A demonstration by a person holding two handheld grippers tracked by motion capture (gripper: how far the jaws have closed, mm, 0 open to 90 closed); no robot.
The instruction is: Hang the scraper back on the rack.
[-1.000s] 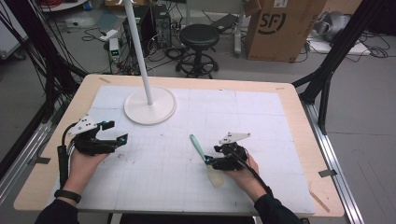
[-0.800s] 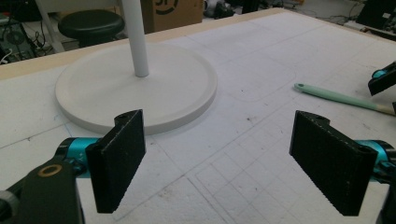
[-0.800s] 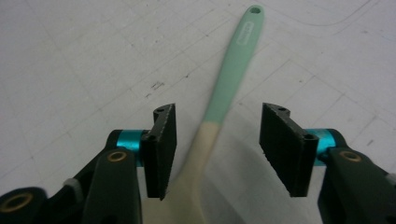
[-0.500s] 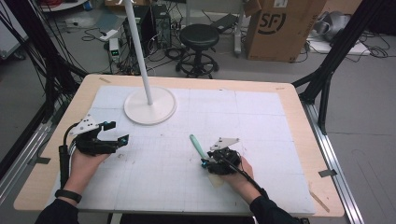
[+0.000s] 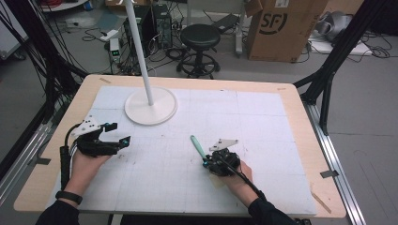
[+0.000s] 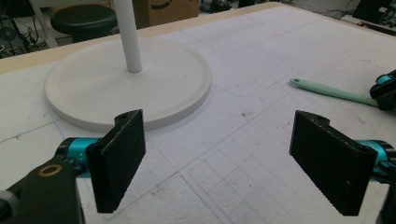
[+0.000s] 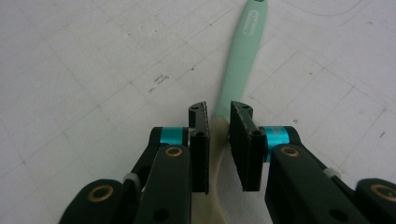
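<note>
At about 8 o'clock on the pale wooden desk (image 5: 300,101), which is covered by a white gridded mat (image 5: 225,117), the person's left hand (image 5: 87,161) holds the left claw (image 5: 117,133). Its two black jaws stand wide apart with nothing between them, pointing toward 3 o'clock. In the left gripper view the bare mat lies between the jaws, and beyond them sits the round white flat lamp base (image 6: 126,81) with its thin white upright pole (image 6: 128,35). In the high view that base (image 5: 150,105) lies at about 11 o'clock, just beyond the left claw and apart from it.

Right of centre, at about 5 o'clock, lies the slim mint-green plastic handle with a cream-coloured lower end (image 5: 197,146), flat on the mat, slanting toward 11 o'clock. The right claw (image 5: 206,161), in the person's right hand (image 5: 237,176), sits over its near end. In the right gripper view the jaws are nearly closed on either side of the handle (image 7: 240,60); whether they press it I cannot tell.

Behind the desk, on the floor, stand a black round stool (image 5: 201,37) at 12 o'clock and a brown cardboard box (image 5: 281,26) at 1 o'clock.
</note>
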